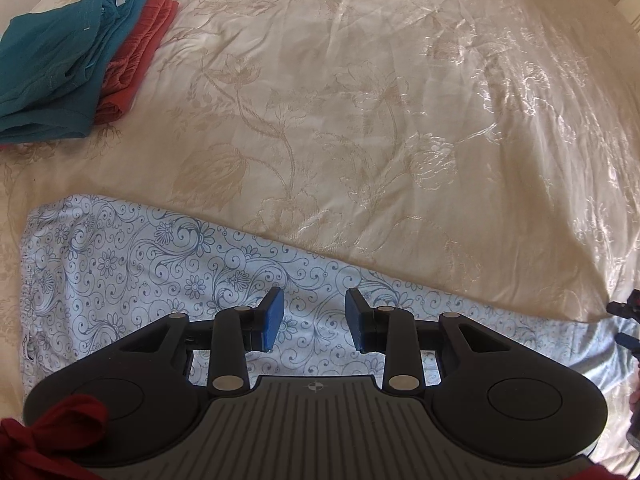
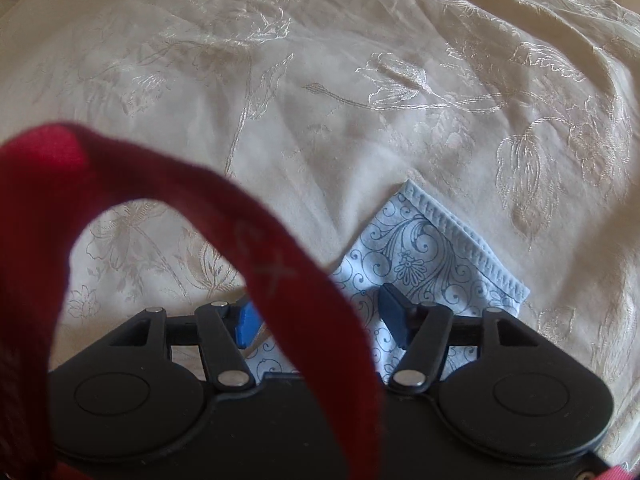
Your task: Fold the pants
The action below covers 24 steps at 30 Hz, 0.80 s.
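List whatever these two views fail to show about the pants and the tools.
- Right wrist view: a red strap covers the right tool's left pad and the patterned pants beneath.
- Left wrist view: the left tool's body hides the pants' near edge; the right end is cut off.

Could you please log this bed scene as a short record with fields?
surface: cream floral-embroidered satin bedspread
task item: light blue swirl-print cotton pants, lying flat and stretched out
hem: stitched leg end, flat on the bedspread
left claw: open above the pants, nothing gripped
right claw: open over the leg end, nothing gripped
folded pile: teal garment on top of an orange-red garment, far left
obstruction: dark red fabric strap hanging across the right wrist view
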Tool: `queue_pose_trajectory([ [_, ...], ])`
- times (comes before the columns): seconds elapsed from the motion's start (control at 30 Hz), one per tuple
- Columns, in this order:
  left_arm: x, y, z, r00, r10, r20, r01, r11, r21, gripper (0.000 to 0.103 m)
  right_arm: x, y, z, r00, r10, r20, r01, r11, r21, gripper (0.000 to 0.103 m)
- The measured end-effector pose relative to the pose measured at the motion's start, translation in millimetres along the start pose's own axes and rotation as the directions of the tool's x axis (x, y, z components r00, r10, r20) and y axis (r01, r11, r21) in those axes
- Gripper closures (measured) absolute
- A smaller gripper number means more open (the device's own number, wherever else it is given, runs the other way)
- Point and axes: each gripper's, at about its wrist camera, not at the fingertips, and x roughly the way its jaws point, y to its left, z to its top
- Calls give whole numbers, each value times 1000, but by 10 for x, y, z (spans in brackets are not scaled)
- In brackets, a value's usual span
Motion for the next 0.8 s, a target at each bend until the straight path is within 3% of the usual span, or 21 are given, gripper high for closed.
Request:
queue_pose_trajectory([
  [0.1, -14, 15, -17, 1000, -4, -8, 4, 1000, -3, 70, -29, -53, -21, 999, 40, -16, -40, 999, -17, 52],
  [0.17, -38, 27, -28, 1000, -10, -4, 10, 1000, -4, 70, -77, -126, -6, 995, 89, -35, -90, 996, -23, 53],
  [0.3, -50, 7, -57, 1000, -3, 4, 3, 1000, -5, 70, -113, -244, 70, 994, 84, -63, -84, 996, 7, 35],
  [0.4, -28, -5, -80, 1000, -6, -2, 6, 1000, -6, 70, -79, -215, 96, 990, 94, -104, -92, 995, 26, 35],
  [0.57, 52, 6, -60, 1000, -4, -17, 4, 1000, -7, 70, 25, -11, 76, 994, 47, -100, -50, 998, -25, 37],
  [0.6, 65, 15, -53, 1000, -4, -20, 3, 1000, -11, 70, 34, 16, 53, 995, 34, -93, -38, 998, -43, 47],
  [0.63, 75, 23, -43, 1000, -5, -22, 5, 1000, -16, 70, 34, 39, 13, 996, 14, -86, -20, 998, -66, 71],
  [0.67, 85, 36, -35, 1000, -9, -24, 8, 1000, -24, 70, 26, 36, -15, 996, 10, -86, -17, 997, -77, 87],
  [0.7, 95, 48, -22, 1000, -13, -27, 12, 999, -32, 70, 6, 20, -46, 996, 21, -84, -27, 997, -79, 94],
  [0.8, 118, 86, 25, 999, -36, -29, 34, 998, -61, 70, -259, -207, -223, 995, 85, -43, -88, 994, -64, 95],
])
